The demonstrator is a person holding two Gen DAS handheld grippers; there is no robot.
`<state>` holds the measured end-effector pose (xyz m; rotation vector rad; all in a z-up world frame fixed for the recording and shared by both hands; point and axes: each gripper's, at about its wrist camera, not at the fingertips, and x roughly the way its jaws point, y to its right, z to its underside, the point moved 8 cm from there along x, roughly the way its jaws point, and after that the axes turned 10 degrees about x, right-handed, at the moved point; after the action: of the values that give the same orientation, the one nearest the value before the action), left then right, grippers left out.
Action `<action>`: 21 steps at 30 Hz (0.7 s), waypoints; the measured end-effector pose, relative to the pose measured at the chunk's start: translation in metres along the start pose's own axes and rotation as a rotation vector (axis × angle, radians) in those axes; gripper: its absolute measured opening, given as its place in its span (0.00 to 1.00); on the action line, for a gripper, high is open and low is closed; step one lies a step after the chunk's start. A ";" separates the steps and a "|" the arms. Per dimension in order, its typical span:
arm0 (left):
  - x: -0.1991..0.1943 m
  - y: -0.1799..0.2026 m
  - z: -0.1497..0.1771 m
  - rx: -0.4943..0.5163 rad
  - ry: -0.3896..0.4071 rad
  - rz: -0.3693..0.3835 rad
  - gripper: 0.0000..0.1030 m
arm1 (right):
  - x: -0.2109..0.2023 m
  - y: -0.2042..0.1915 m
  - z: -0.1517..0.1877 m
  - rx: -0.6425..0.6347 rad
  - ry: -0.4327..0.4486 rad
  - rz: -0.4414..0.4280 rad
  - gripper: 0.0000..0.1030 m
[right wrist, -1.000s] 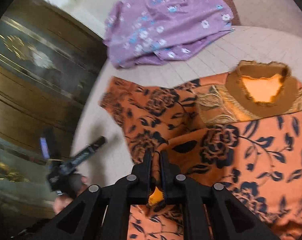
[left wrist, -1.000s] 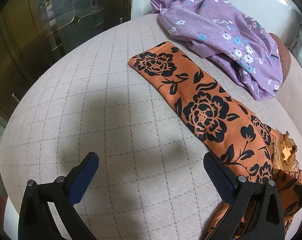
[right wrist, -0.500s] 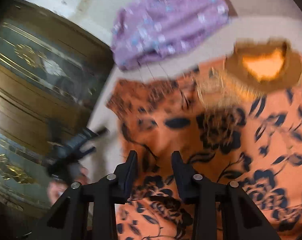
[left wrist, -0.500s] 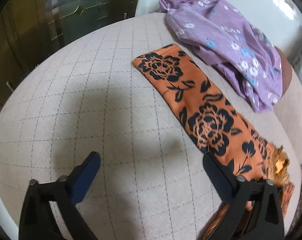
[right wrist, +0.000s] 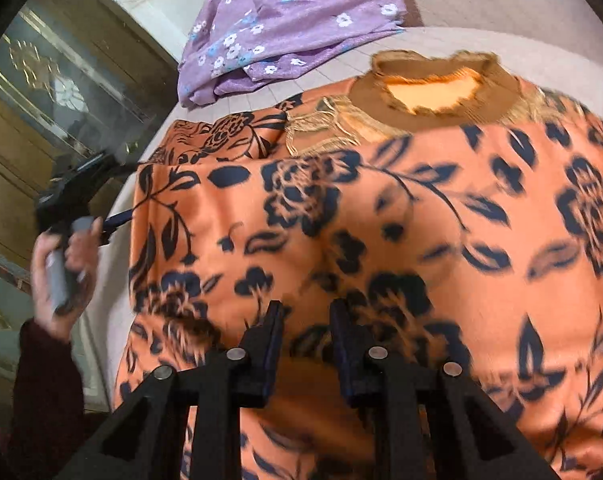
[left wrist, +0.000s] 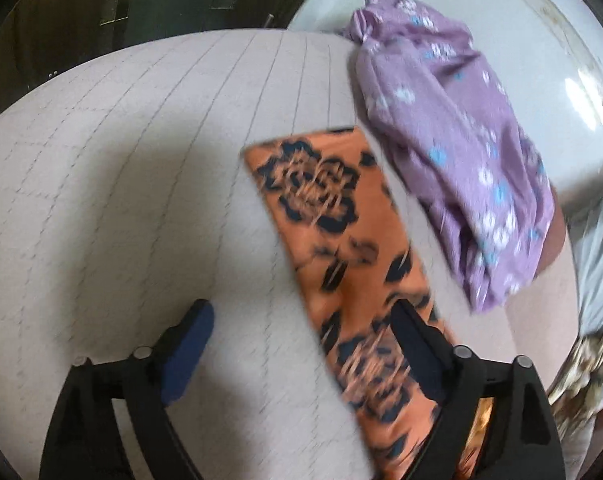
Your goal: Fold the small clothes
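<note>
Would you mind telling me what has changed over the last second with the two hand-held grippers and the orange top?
The right hand-held gripper, shut on a fold of the orange top a second ago, has let it go and now stands open above the fabric. The left hand-held gripper stayed open and empty but shifted toward the outstretched sleeve. The purple garment has not moved.
</note>
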<state>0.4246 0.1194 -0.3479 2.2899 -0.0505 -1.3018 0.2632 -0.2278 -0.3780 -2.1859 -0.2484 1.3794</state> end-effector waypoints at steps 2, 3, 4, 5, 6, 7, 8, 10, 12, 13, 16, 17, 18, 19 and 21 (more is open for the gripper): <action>0.012 0.009 -0.008 0.003 0.000 0.028 0.88 | -0.004 0.005 0.003 0.007 0.017 -0.031 0.26; 0.018 0.013 -0.011 0.022 0.006 0.004 0.88 | -0.004 0.005 0.005 0.009 0.023 -0.042 0.26; 0.023 0.017 -0.016 0.054 0.016 -0.028 0.87 | -0.005 0.007 0.005 0.014 0.028 -0.056 0.26; 0.027 0.022 -0.019 0.094 0.030 -0.059 0.87 | -0.006 0.009 0.006 0.020 0.029 -0.069 0.26; 0.029 0.026 -0.021 0.123 0.044 -0.090 0.85 | -0.007 0.010 0.006 0.030 0.026 -0.086 0.26; 0.031 0.028 -0.022 0.140 0.056 -0.123 0.73 | -0.008 0.013 0.006 0.045 0.020 -0.108 0.26; 0.032 0.029 -0.024 0.149 0.066 -0.154 0.55 | -0.010 0.016 0.006 0.060 0.013 -0.127 0.26; 0.035 0.032 -0.026 0.158 0.074 -0.177 0.26 | -0.008 0.020 0.002 0.107 -0.007 -0.171 0.25; 0.037 0.034 -0.024 0.140 0.059 -0.158 0.06 | -0.007 0.023 0.000 0.146 -0.021 -0.201 0.25; 0.034 0.034 -0.024 0.128 0.064 -0.148 0.05 | -0.007 0.023 -0.001 0.158 -0.026 -0.209 0.25; 0.011 0.039 -0.027 0.091 0.113 -0.089 0.05 | -0.006 0.021 -0.002 0.162 -0.025 -0.202 0.25; -0.002 0.042 -0.029 0.096 0.141 -0.084 0.04 | -0.004 0.020 -0.004 0.163 -0.024 -0.197 0.25; -0.012 0.048 -0.033 0.104 0.166 -0.082 0.04 | -0.004 0.018 -0.004 0.162 -0.021 -0.189 0.25; -0.030 0.054 -0.036 0.115 0.202 -0.077 0.04 | -0.004 0.018 -0.004 0.161 -0.020 -0.184 0.25; -0.071 0.064 -0.043 0.123 0.281 -0.069 0.04 | -0.004 0.015 -0.005 0.162 -0.013 -0.171 0.25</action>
<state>0.4342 0.1001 -0.2454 2.5796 0.0461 -1.0217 0.2642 -0.2440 -0.3813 -1.9755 -0.3100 1.2734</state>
